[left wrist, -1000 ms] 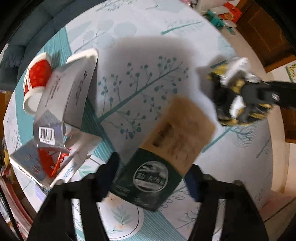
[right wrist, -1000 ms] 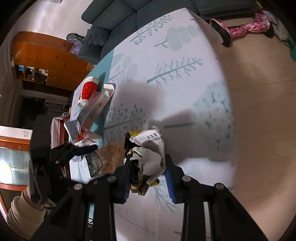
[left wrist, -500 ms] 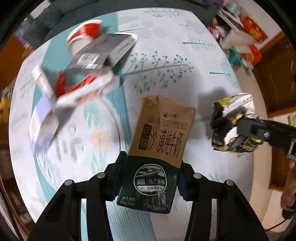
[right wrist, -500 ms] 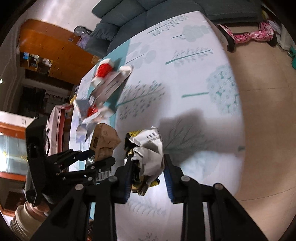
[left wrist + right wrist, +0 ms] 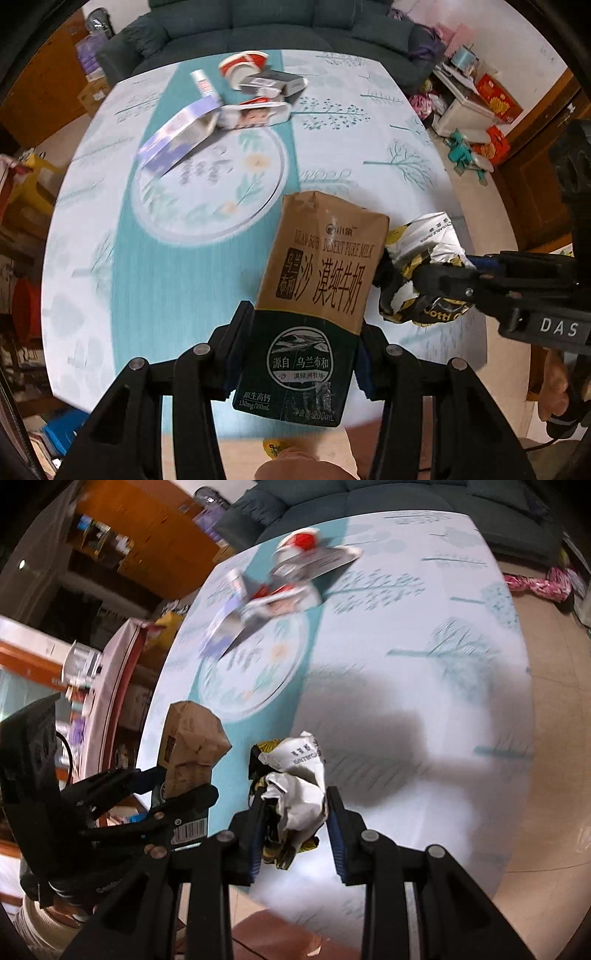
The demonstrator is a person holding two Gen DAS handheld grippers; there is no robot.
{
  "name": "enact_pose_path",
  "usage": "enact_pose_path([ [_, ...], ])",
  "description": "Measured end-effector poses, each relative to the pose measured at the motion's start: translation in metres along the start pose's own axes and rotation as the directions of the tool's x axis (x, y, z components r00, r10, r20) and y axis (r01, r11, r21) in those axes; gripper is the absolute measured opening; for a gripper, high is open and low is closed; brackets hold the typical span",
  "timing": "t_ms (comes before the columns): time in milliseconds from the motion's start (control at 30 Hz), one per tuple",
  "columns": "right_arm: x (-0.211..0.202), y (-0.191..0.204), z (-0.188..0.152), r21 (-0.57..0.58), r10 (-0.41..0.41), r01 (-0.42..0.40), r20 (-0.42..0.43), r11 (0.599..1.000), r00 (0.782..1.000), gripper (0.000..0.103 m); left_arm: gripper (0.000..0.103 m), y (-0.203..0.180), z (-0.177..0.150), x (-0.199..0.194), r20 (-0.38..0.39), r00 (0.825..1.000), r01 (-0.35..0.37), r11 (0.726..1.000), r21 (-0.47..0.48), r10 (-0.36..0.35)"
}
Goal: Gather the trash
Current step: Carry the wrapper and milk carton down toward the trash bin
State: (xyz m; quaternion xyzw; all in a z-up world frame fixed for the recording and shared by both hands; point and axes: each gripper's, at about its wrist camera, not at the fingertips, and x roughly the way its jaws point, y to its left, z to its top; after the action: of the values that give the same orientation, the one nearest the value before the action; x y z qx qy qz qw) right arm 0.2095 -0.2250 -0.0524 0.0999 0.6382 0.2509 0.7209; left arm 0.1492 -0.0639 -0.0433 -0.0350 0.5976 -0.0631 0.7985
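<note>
My left gripper (image 5: 301,356) is clamped on the dark green base of a brown-topped milk carton (image 5: 317,284), held upright above the near edge of the tablecloth-covered table (image 5: 177,280). My right gripper (image 5: 295,825) pinches a crumpled white and yellow wrapper (image 5: 295,786), just beside the carton. Farther back on the table lie a red paper cup (image 5: 245,63), a grey box (image 5: 271,83) and flattened cartons (image 5: 207,127), bunched together.
</note>
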Motion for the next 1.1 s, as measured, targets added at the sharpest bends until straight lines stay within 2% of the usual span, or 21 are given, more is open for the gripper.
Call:
enact_pose_path([
  [367,-0.022,0.119,-0.111,-0.094,-0.049,0.061,0.131,0.994,0.99,0.03,0.047,0.057,-0.126,-0.067,0.108,0.994,0.008,1.0,-0.018,-0.006],
  [600,-0.026,0.169,-0.181,-0.1,-0.126,0.147,0.188,0.984,0.974,0.03,0.047,0.07,-0.19,-0.092,0.152,0.988,0.022,1.0,0.014,-0.024],
  [733,-0.022,0.181,-0.212,-0.08,-0.158,0.174,0.181,0.981,0.971,0.03,0.047,0.075,-0.218,-0.092,0.138,0.99,0.034,0.999,0.005,-0.034],
  [900,-0.008,0.188,-0.238,-0.078,-0.203,0.217,0.152,0.973,0.967,0.03,0.047,0.076,-0.237,-0.08,0.107,0.994,0.031,1.0,0.003,-0.031],
  [1100,0.026,0.167,-0.255,-0.036,-0.221,0.224,0.08,0.974,0.972,0.03,0.048,0.082,-0.25,-0.041,0.074,0.997,0.041,0.997,-0.058,-0.036],
])
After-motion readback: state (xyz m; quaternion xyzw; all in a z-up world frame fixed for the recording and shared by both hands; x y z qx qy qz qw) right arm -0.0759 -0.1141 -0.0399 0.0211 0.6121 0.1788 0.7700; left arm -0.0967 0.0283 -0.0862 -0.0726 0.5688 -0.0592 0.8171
